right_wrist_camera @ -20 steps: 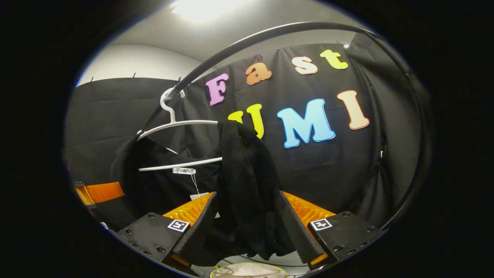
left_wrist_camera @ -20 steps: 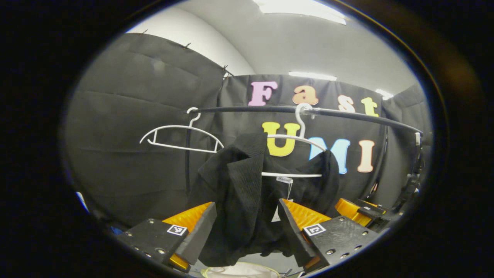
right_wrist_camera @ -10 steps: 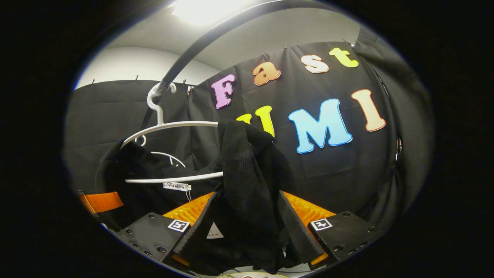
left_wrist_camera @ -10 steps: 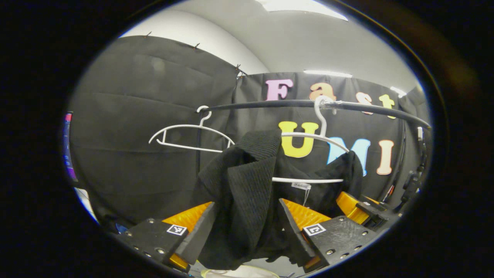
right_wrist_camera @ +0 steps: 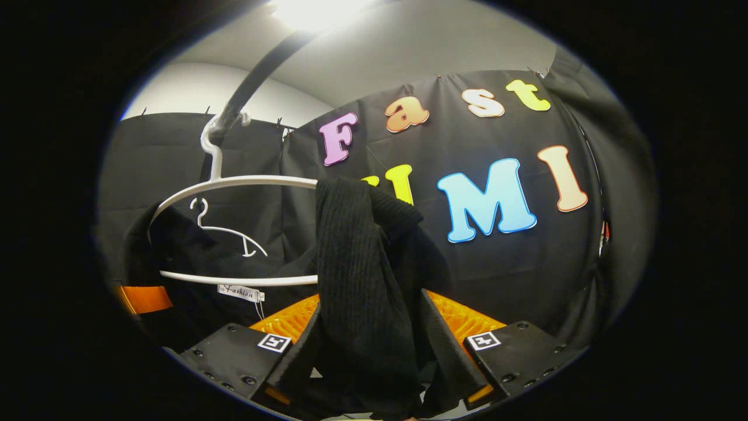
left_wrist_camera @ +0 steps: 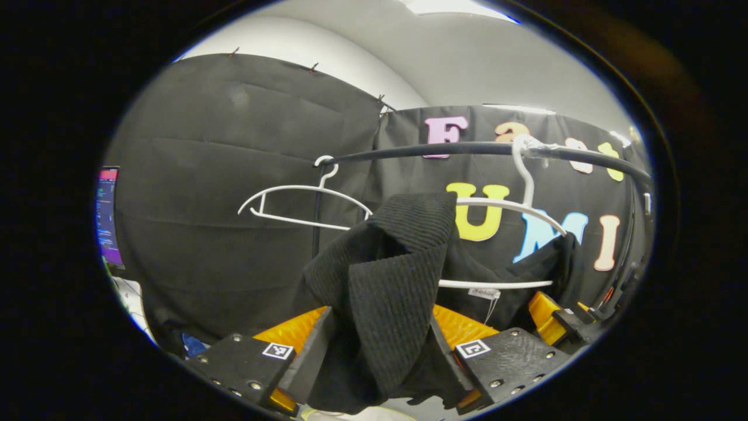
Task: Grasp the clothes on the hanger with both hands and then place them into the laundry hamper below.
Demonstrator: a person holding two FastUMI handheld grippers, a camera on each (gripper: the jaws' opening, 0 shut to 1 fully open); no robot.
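A black knit garment (left_wrist_camera: 397,275) hangs on a white hanger (left_wrist_camera: 514,207) hooked over a black rail (left_wrist_camera: 444,151). My left gripper (left_wrist_camera: 380,351) is shut on the garment's near shoulder, the cloth bunched between its orange-and-black fingers. In the right gripper view the same garment (right_wrist_camera: 362,263) drapes from the hanger (right_wrist_camera: 234,182), and my right gripper (right_wrist_camera: 368,345) is shut on its other shoulder. The right gripper's orange finger (left_wrist_camera: 546,307) shows past the garment in the left gripper view. The left gripper's orange finger (right_wrist_camera: 143,298) shows at the left edge of the right gripper view.
A second, bare white hanger (left_wrist_camera: 301,202) hangs further along the rail. A lit screen (left_wrist_camera: 108,216) stands at the far left. A pale rim (left_wrist_camera: 350,414) peeks out below the garment; what it belongs to I cannot tell.
Both grippers have risen with the garment's shoulders, bunching the cloth higher against the hanger's arms. The pale rim below has slid nearly out of both views.
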